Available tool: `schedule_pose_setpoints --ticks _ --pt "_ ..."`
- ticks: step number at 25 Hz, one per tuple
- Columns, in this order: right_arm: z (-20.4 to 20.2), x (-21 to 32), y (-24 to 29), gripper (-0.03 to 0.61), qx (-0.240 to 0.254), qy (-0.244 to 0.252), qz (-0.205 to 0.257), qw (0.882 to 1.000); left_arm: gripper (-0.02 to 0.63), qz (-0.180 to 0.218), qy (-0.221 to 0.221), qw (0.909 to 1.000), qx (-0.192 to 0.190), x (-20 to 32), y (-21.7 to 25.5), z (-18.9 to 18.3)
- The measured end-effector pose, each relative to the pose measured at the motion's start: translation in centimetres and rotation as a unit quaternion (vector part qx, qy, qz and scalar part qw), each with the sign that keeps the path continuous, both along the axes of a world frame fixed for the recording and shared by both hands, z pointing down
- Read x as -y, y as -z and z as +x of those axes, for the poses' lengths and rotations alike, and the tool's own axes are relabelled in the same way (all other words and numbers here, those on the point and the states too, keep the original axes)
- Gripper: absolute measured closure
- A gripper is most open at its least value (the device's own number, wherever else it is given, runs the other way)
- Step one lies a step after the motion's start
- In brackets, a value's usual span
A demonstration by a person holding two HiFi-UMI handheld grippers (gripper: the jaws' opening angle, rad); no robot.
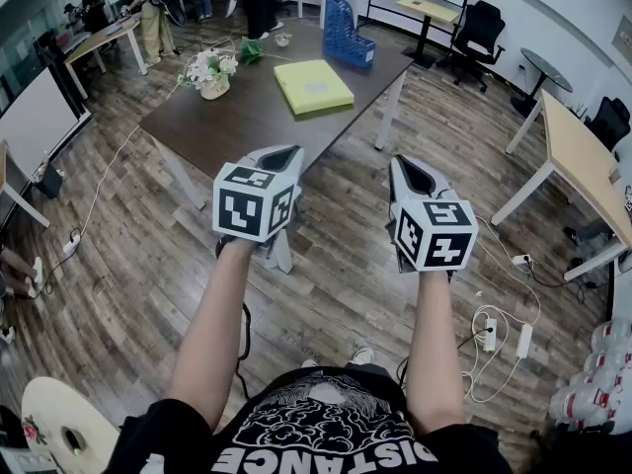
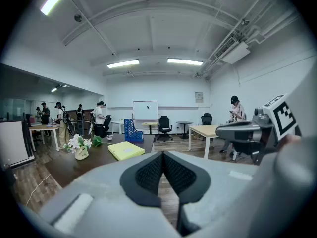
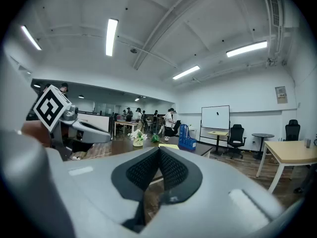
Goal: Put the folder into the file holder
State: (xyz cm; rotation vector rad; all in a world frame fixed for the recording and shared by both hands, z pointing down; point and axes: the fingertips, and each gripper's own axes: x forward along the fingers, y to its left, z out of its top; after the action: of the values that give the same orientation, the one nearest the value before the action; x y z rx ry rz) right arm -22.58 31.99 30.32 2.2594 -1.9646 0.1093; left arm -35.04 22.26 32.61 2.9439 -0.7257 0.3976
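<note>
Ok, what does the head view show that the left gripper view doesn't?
Only the head view: the person's forearms, the marker cube on the left tool and the power strips on the floor. Only the left gripper view: that tool's shut jaws, the whiteboard and the ceiling lights. Both: the yellow folder lying flat on the dark table, the blue file holder, the flower vase and the right tool.

The folder (image 1: 313, 86) is yellow, the file holder (image 1: 348, 36) blue, the table (image 1: 237, 118) dark brown.

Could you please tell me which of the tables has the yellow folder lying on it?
The dark brown table, straight ahead; the folder lies there near the blue file holder. The other tables are pale-topped.
</note>
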Motion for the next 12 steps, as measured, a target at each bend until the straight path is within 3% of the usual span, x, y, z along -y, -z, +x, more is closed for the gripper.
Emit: schedule_pose_setpoints --ticks 12 --pt "2.1 0.0 -1.2 0.567 0.013 -0.011 0.004 1.000 0.609 -0.006 0.001 1.0000 0.006 0.5 -1.3 1.9"
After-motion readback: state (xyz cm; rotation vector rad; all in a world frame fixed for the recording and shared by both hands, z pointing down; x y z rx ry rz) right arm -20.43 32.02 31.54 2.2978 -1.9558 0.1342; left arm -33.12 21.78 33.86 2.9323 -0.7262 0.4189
